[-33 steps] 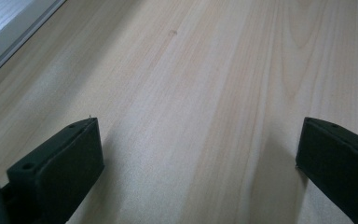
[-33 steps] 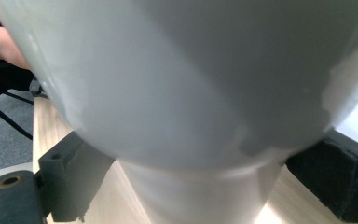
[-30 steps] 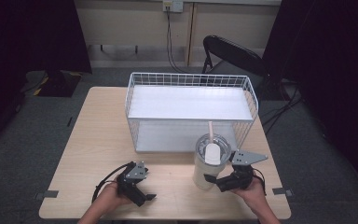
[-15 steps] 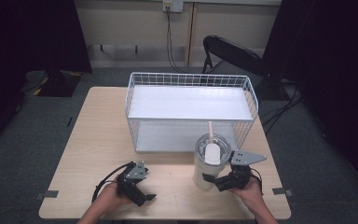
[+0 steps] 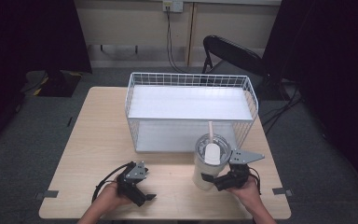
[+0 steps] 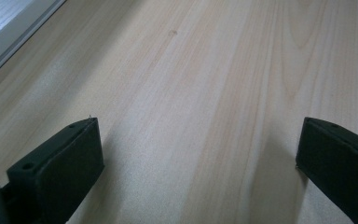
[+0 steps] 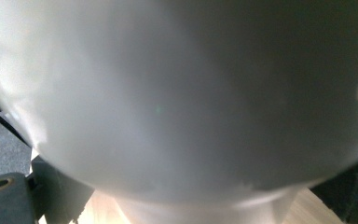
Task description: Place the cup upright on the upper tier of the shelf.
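Two tongs work over a pale wooden tabletop (image 5: 88, 149) in the high view, with a white wire basket (image 5: 191, 84) standing on its far half as the landmark. Just in front of the basket's right front corner stands a white tumbler (image 5: 209, 161) with a clear lid and a straw, upright. The right tongs (image 5: 214, 181) reach in from the tumbler's right side, jaws set around its lower body. The left tongs (image 5: 142, 198) hover low, well in front of the basket's left front corner, holding nothing.

From the left gripper view, the jaws are spread wide over bare wood grain, nothing between them; a strip of the basket's white floor (image 6: 9, 28) shows at the upper left.

From the right gripper view, the tumbler (image 7: 177, 93) wall looms very close, with a dark jaw at each lower corner flanking its narrow base. Whether they press it or merely bracket it, I cannot tell.

The step in hand looks like taking hold of the tumbler. Next comes a firm squeeze, then a straight lift clearing the basket's rim.
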The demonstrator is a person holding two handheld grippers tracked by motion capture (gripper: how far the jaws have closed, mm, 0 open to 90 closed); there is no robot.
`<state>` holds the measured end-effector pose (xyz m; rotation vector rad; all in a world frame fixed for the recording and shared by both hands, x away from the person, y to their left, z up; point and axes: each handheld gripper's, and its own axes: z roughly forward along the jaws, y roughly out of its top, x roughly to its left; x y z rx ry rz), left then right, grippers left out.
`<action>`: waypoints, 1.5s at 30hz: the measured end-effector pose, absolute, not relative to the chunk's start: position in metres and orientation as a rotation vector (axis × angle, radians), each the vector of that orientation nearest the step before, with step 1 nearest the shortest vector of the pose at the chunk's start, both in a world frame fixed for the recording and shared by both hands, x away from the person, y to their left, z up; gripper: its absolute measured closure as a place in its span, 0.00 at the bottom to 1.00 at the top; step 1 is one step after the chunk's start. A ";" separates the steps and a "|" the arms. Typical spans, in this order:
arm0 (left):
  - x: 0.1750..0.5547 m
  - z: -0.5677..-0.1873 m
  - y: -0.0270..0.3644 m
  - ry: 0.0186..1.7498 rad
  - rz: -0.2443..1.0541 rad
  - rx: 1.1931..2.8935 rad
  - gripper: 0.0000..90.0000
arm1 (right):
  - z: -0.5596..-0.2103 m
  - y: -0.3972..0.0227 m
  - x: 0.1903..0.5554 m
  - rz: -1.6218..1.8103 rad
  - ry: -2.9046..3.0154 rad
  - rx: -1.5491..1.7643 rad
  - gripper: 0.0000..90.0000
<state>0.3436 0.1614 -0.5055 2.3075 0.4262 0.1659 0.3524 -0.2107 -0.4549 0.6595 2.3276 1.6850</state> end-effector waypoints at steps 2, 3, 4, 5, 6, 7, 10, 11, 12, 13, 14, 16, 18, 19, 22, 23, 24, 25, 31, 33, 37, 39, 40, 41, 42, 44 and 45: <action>0.344 -0.506 0.161 0.426 0.166 2.308 0.00 | -0.455 -0.211 0.353 1.689 2.325 0.660 0.08; 0.344 -0.506 0.161 0.426 0.166 2.308 0.00 | -0.456 -0.210 0.352 1.693 2.320 0.664 0.08; 0.344 -0.505 0.161 0.427 0.165 2.308 0.00 | -0.456 -0.210 0.353 1.694 2.319 0.664 0.08; 0.344 -0.506 0.161 0.426 0.166 2.308 0.00 | -0.456 -0.210 0.353 1.695 2.319 0.666 0.08; 0.344 -0.505 0.161 0.426 0.166 2.308 0.00 | -0.456 -0.210 0.353 1.696 2.317 0.665 0.08; 0.344 -0.505 0.161 0.427 0.166 2.308 0.00 | -0.457 -0.209 0.352 1.702 2.313 0.670 0.08; 0.344 -0.506 0.161 0.426 0.166 2.308 0.00 | -0.458 -0.209 0.351 1.710 2.296 0.676 0.08; 0.344 -0.505 0.161 0.426 0.166 2.308 0.00 | -0.460 -0.208 0.350 1.717 2.277 0.678 0.08; 0.344 -0.505 0.161 0.426 0.166 2.308 0.00 | -0.460 -0.208 0.350 1.717 2.277 0.678 0.08; 0.344 -0.506 0.161 0.427 0.166 2.308 0.00 | -0.461 -0.208 0.350 1.720 2.269 0.681 0.08; 0.344 -0.505 0.161 0.426 0.166 2.308 0.00 | -0.461 -0.207 0.350 1.722 2.264 0.682 0.08; 0.344 -0.506 0.161 0.427 0.166 2.308 0.00 | -0.462 -0.207 0.349 1.725 2.256 0.688 0.08; 0.344 -0.505 0.161 0.426 0.166 2.308 0.00 | -0.463 -0.207 0.349 1.732 2.253 0.694 0.08; 0.344 -0.505 0.161 0.426 0.166 2.308 0.00 | -0.463 -0.207 0.350 1.734 2.254 0.700 0.08; 0.344 -0.505 0.161 0.426 0.166 2.308 0.00 | -0.462 -0.205 0.349 1.729 2.249 0.708 0.08; 0.344 -0.505 0.161 0.426 0.166 2.308 0.00 | -0.462 -0.205 0.349 1.730 2.247 0.712 0.08; 0.344 -0.505 0.161 0.426 0.166 2.308 0.00 | -0.463 -0.205 0.348 1.730 2.244 0.712 0.08; 0.344 -0.505 0.161 0.427 0.166 2.308 0.00 | -0.463 -0.205 0.348 1.731 2.239 0.718 0.08; 0.344 -0.505 0.161 0.426 0.166 2.308 0.00 | -0.464 -0.205 0.345 1.751 2.193 0.724 0.08; 0.344 -0.505 0.161 0.426 0.166 2.308 0.00 | -0.465 -0.205 0.344 1.752 2.183 0.718 0.09; 0.344 -0.505 0.161 0.427 0.166 2.308 0.00 | -0.464 -0.205 0.343 1.766 2.164 0.711 0.08; 0.344 -0.505 0.161 0.426 0.165 2.308 0.00 | -0.463 -0.205 0.342 1.779 2.142 0.709 0.08; 0.344 -0.505 0.161 0.426 0.165 2.308 0.00 | -0.462 -0.206 0.342 1.787 2.132 0.703 0.09; 0.344 -0.505 0.161 0.426 0.166 2.308 0.00 | -0.460 -0.206 0.341 1.781 2.133 0.697 0.09; 0.344 -0.505 0.161 0.426 0.166 2.308 0.00 | -0.459 -0.205 0.341 1.779 2.131 0.697 0.09; 0.344 -0.505 0.161 0.426 0.166 2.308 0.00 | -0.459 -0.206 0.342 1.782 2.130 0.700 0.09; 0.344 -0.505 0.161 0.426 0.166 2.308 0.00 | -0.459 -0.206 0.341 1.782 2.128 0.698 0.09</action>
